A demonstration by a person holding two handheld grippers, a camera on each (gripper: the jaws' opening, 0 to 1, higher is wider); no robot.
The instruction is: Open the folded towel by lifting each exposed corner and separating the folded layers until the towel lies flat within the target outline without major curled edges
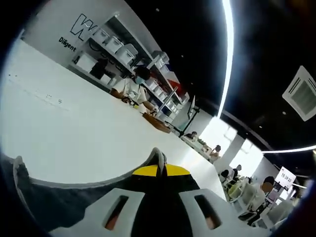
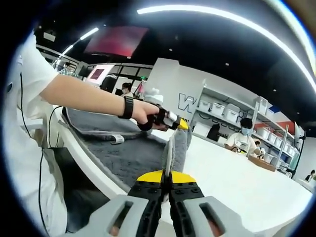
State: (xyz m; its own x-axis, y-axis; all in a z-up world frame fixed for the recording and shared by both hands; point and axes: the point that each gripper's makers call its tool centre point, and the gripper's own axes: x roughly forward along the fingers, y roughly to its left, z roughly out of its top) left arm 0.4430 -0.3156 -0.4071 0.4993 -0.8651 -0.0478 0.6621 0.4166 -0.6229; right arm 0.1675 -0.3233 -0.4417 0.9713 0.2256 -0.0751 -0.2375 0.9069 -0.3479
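where fingers (image 2: pixel 168 178) meet, towel (image 2: pixel 133 155) edge

left gripper (image 1: pixel 159 160): my fingers pressed together, clamped on a grey fold | right gripper (image 2: pixel 169 170): fingers closed likewise, pinching grey cloth | my left hand (image 2: pixel 144 112) extends ahead, forearm level, gripping its handle

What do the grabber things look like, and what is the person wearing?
Each gripper, left and right, has pale grey jaws with slots showing orange inside, black in the middle and a yellow patch near the tips. The person wears a white short-sleeved top and a black wristband.
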